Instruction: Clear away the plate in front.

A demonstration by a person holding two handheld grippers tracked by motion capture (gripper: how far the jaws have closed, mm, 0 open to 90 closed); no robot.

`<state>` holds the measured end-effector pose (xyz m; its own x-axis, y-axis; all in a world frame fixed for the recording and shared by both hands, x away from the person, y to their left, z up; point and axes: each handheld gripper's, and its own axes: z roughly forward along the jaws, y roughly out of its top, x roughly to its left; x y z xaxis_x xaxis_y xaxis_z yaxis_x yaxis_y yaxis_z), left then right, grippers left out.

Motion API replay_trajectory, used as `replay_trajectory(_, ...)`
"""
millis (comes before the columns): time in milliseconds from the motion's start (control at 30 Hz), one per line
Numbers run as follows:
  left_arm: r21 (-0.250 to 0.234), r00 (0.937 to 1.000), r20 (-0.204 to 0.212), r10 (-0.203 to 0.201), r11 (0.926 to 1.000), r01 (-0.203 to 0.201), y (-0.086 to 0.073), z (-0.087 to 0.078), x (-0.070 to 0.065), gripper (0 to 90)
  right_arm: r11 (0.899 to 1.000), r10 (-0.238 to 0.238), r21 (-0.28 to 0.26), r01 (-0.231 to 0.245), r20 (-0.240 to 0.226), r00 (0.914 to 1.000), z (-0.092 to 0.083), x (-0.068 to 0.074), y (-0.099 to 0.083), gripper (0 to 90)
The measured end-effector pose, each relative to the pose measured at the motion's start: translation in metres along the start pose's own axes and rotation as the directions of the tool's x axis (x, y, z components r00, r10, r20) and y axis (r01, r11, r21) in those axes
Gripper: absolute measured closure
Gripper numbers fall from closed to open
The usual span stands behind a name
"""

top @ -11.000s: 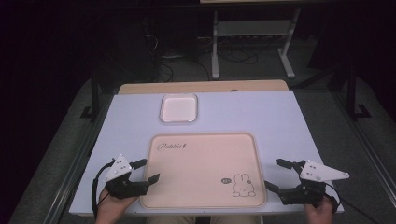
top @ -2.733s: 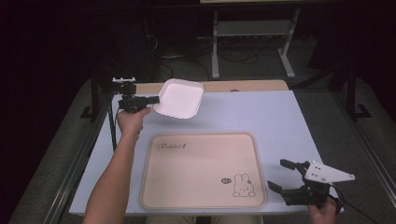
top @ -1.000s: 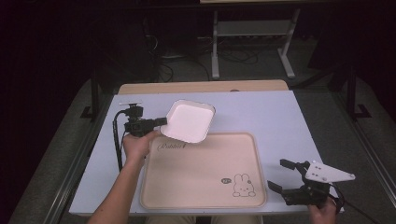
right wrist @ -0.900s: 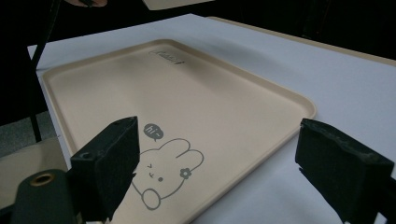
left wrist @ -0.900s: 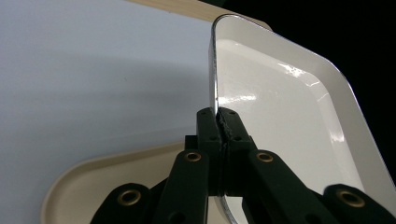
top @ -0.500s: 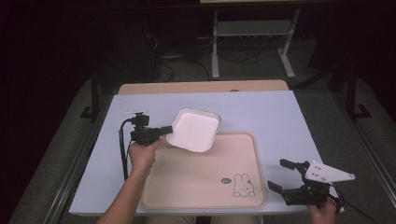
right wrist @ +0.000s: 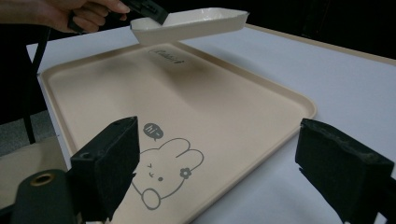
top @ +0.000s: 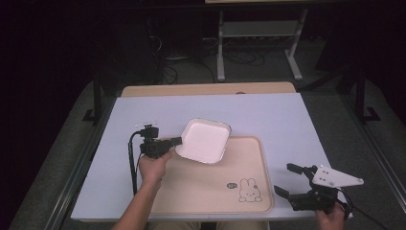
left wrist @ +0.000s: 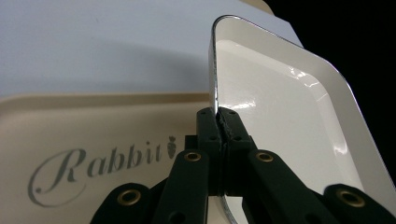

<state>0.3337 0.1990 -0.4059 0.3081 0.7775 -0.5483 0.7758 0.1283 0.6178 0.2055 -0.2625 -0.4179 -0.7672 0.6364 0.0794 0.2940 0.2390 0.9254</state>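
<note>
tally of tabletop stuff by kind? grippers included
White square dish: 1, held off the tray by its rim
Beige rabbit tray: 1
Grippers: 2, left gripper shut on the dish rim, right gripper open beside the tray
Total: 4

Room dark, light falls mainly on the table (top: 297,120): white top, wood strip along its far edge. Grey carpet floor (top: 62,158) both sides. Upper centre of frame: pale metal stand (top: 258,36) with loose cables (top: 167,67) beside it. Background black.
</note>
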Motion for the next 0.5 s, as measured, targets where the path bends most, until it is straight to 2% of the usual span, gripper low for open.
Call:
replay_trajectory(67, 0.001, 1.0000, -0.002, 0.000, 1.0000, 0.000, -0.005, 0.001, -0.001, 88.9, 1.000, 0.000, 0.001, 0.000, -0.001, 1.0000, 0.000, 0.000, 0.000, 13.0)
replay_trajectory(167, 0.016, 0.9996, 0.022, -0.015, 0.9998, 0.015, -0.012, 0.003, 0.001, 88.9, 1.000, -0.001, 0.002, 0.001, -0.002, 1.0000, 0.000, 0.000, 0.000, 13.0)
replay_trajectory(367, 0.026, 0.9996, -0.009, -0.028, 0.9992, 0.029, -0.026, 0.001, 0.006, 88.9, 1.000, -0.005, 0.003, 0.005, -0.004, 1.0000, 0.001, 0.000, 0.000, 13.0)
replay_trajectory(500, 0.034, 0.9995, -0.031, -0.010, 0.9993, 0.011, -0.036, -0.003, 0.006, 88.9, 1.000, -0.006, 0.004, 0.006, -0.005, 1.0000, 0.001, 0.000, 0.000, 13.0)
